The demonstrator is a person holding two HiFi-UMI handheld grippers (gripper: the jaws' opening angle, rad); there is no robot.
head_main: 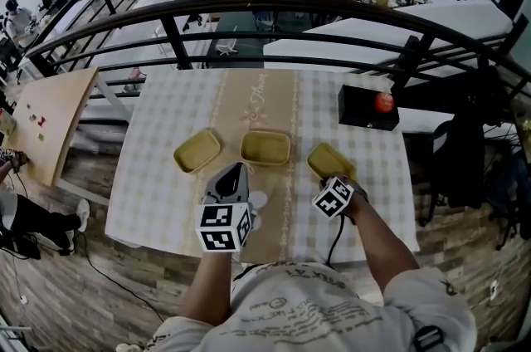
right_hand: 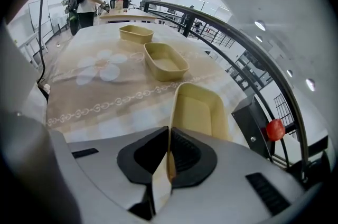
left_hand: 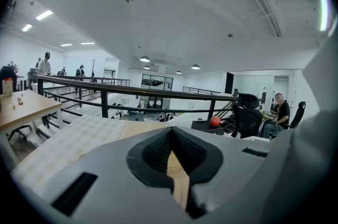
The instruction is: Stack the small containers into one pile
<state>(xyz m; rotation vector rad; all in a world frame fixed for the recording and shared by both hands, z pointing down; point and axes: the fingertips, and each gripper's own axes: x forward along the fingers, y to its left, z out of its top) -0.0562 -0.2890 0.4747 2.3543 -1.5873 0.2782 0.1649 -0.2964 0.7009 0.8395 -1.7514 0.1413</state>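
Three shallow yellow containers stand in a row on the checked tablecloth: the left one [head_main: 197,149], the middle one [head_main: 265,147] and the right one [head_main: 329,160]. My right gripper [head_main: 336,180] is at the right container's near end. In the right gripper view the jaws [right_hand: 169,136] pinch that container's [right_hand: 199,112] near rim wall between them. Beyond it lie the middle container [right_hand: 166,61] and the far one [right_hand: 136,33]. My left gripper [head_main: 235,173] hovers just short of the gap between the left and middle containers. Its jaws [left_hand: 170,138] meet with nothing in them.
A black box [head_main: 367,108] with a red ball [head_main: 383,101] on it sits at the table's back right. A dark railing [head_main: 274,10] runs behind the table. A wooden table [head_main: 46,118] stands to the left. A cable [head_main: 333,238] hangs from the right gripper.
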